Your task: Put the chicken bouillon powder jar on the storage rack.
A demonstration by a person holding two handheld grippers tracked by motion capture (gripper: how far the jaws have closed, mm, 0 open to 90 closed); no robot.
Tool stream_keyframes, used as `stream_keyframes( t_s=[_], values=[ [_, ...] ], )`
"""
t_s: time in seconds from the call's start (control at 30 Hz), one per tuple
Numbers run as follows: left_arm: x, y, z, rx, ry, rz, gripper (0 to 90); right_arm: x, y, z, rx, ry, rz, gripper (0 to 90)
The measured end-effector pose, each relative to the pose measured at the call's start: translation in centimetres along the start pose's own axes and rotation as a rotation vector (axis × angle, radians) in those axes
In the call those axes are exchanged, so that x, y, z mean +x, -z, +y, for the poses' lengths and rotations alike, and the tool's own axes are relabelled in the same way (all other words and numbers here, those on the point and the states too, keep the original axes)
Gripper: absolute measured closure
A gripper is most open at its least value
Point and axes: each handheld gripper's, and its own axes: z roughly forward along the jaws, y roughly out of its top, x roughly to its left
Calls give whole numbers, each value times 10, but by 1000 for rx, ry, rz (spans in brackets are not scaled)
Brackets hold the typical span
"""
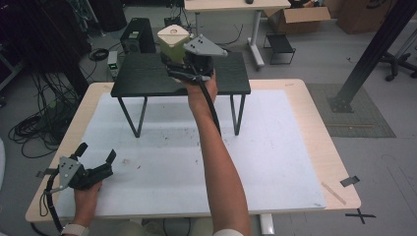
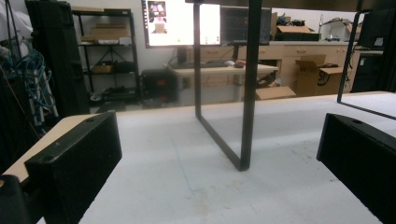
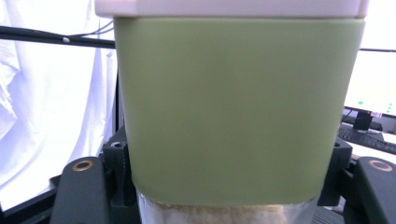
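A green container (image 1: 172,42) with a white lid is held above the small black table (image 1: 142,76) that stands on the white mat. My right gripper (image 1: 183,69) is shut on it from below and behind. In the right gripper view the green container (image 3: 238,107) stands close, with a clear lower part holding pale grains, and the jaws press on its sides. My left gripper (image 1: 96,153) rests near the mat's front left corner, open and holding nothing. The left gripper view looks between its black fingers (image 2: 74,163) at a leg of the black table (image 2: 247,93).
The white mat (image 1: 275,147) covers most of the wooden tabletop (image 1: 319,113). Behind the table are a black box, cables on the floor, a desk and cardboard boxes. A black post stands at the right.
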Motion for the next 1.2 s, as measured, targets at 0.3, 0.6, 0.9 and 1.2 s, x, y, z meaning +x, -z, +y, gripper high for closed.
stream_keyframes(
  t_s=[0.3,0.6,0.9,1.2],
  values=[
    [0,0,0,0,2,0,3,-10,-29,-2,63,1,-16,291],
    [0,0,0,-1,2,0,3,-21,-52,-9,136,-36,-19,291],
    [0,0,0,-3,4,0,3,-27,-63,-15,209,-67,-17,292],
    [0,0,0,-2,3,0,3,-30,-68,-14,274,-80,-16,291]
  ],
)
